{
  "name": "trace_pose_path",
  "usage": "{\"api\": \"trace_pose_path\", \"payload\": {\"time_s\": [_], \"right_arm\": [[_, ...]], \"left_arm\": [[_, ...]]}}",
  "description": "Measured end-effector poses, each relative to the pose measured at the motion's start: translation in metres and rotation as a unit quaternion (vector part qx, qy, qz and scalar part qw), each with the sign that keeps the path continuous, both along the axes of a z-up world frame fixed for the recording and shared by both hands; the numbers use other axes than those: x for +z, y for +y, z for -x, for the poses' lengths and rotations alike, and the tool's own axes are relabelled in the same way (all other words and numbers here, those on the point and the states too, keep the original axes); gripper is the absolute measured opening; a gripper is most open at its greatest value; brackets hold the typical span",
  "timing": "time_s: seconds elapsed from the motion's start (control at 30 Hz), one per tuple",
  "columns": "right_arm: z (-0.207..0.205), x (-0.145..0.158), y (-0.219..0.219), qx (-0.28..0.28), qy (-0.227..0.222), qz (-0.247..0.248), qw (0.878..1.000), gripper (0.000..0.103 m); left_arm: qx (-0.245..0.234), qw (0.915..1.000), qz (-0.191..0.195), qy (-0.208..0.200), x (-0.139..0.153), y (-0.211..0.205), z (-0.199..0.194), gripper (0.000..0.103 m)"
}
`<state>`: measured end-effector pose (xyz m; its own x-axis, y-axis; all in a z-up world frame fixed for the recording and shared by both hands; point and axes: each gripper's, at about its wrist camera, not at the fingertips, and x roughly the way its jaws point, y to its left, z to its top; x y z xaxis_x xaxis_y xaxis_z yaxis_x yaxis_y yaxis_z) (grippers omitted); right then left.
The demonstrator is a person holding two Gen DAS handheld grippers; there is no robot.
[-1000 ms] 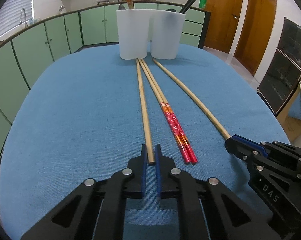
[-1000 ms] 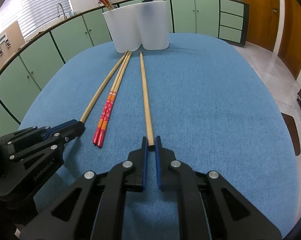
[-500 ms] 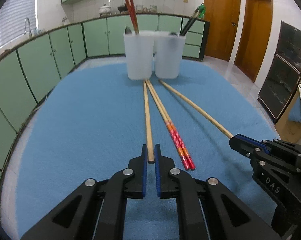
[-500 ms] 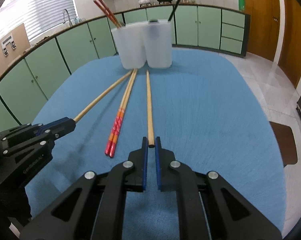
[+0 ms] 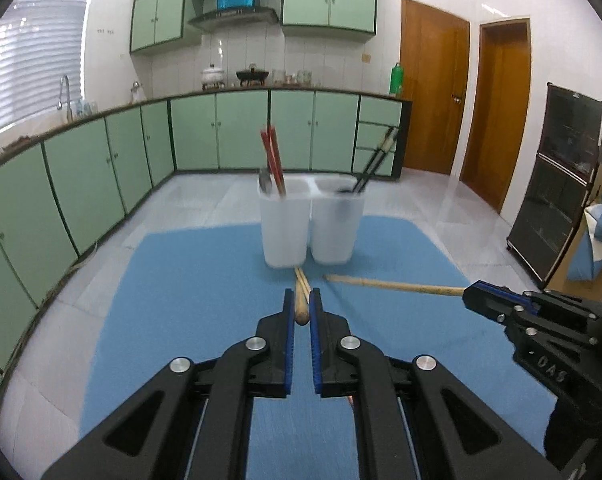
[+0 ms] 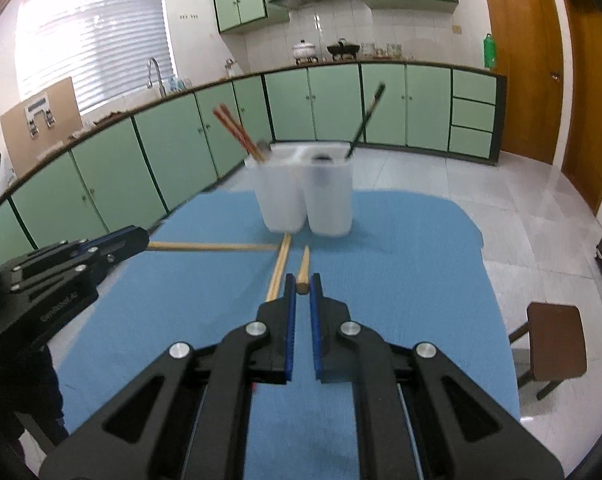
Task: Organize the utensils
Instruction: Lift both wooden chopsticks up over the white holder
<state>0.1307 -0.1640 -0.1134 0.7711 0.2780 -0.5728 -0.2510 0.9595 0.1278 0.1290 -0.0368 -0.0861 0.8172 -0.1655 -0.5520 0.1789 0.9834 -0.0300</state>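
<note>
Left gripper (image 5: pixel 302 308): I see my left tool pinched tight on the near end of one plain wood stick. In the right wrist view it sits at 9 o'clock.

Left stick (image 5: pixel 301 306): It pokes out from between the blue pads toward 12 o'clock, at the white cups. Its near end is off the blue cloth. I cannot tell if its far tip touches the cloth.

Right gripper (image 6: pixel 301 286): I see my right tool pinched tight on the near end of the other plain wood stick. In the left wrist view it sits at 3 o'clock.

Right stick (image 6: pixel 303 270): It points from the pads toward 12 o'clock, at the cups. From the left wrist view it runs from 3 o'clock in toward the cups.

Red sticks on the cloth (image 6: pixel 279 270): This pair lies flat on the cloth, just left of my right stick, with its far tips near the foot of the cups. Its near part is hidden under my tool.

White cups (image 5: pixel 311 224): Two cups stand up, side by side and touching, at the far end of the cloth at 12 o'clock.

In the cups: Red sticks (image 5: pixel 272 164) lean in the left cup. Dark sticks (image 5: pixel 375 160) lean in the right cup.

Blue cloth (image 5: pixel 189 300): It covers the table top under it all.
</note>
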Motion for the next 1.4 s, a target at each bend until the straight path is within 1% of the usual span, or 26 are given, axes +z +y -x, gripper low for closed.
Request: {"api": "trace_pose_path", "payload": {"time_s": [0.1, 0.27, 0.47, 0.57, 0.67, 0.8, 0.9, 1.03, 1.13, 1.23, 1.33, 1.4], "right_arm": [[-0.009, 0.019, 0.000, 0.004, -0.014, -0.004, 1.000, 0.006], [-0.023, 0.047, 0.001, 0.012, -0.031, -0.002, 0.999, 0.006], [-0.046, 0.078, 0.002, 0.034, -0.035, -0.007, 0.999, 0.006], [-0.056, 0.093, 0.004, 0.044, -0.035, -0.009, 0.998, 0.006], [-0.063, 0.110, 0.006, 0.050, -0.045, -0.003, 0.998, 0.006], [-0.074, 0.136, 0.003, 0.058, -0.062, -0.008, 0.996, 0.006], [-0.086, 0.159, 0.002, 0.054, -0.085, -0.006, 0.995, 0.006], [-0.108, 0.184, 0.001, 0.043, -0.115, -0.002, 0.992, 0.006], [-0.128, 0.196, 0.000, 0.031, -0.135, 0.000, 0.990, 0.006], [-0.153, 0.204, -0.003, 0.016, -0.148, -0.010, 0.989, 0.006], [-0.175, 0.199, -0.005, 0.005, -0.153, -0.010, 0.988, 0.006], [-0.188, 0.193, -0.005, 0.001, -0.152, -0.009, 0.988, 0.006]], "left_arm": [[-0.001, 0.9999, 0.003, -0.016, 0.015, 0.003, -0.007, 0.007], [-0.005, 0.9995, 0.010, -0.031, 0.033, 0.005, -0.018, 0.007], [-0.018, 0.9987, 0.014, -0.047, 0.053, 0.003, -0.031, 0.007], [-0.029, 0.9979, 0.024, -0.052, 0.063, 0.005, -0.037, 0.007], [-0.040, 0.9969, 0.032, -0.061, 0.076, 0.005, -0.042, 0.007], [-0.050, 0.9947, 0.039, -0.081, 0.097, 0.001, -0.048, 0.007], [-0.053, 0.9920, 0.042, -0.106, 0.119, -0.002, -0.057, 0.007], [-0.052, 0.9875, 0.047, -0.141, 0.148, -0.006, -0.079, 0.007], [-0.045, 0.9843, 0.051, -0.163, 0.165, -0.010, -0.102, 0.007], [-0.037, 0.9816, 0.052, -0.180, 0.176, -0.013, -0.126, 0.007], [-0.029, 0.9808, 0.050, -0.186, 0.176, -0.014, -0.149, 0.007], [-0.021, 0.9811, 0.046, -0.187, 0.169, -0.016, -0.164, 0.007]]}}
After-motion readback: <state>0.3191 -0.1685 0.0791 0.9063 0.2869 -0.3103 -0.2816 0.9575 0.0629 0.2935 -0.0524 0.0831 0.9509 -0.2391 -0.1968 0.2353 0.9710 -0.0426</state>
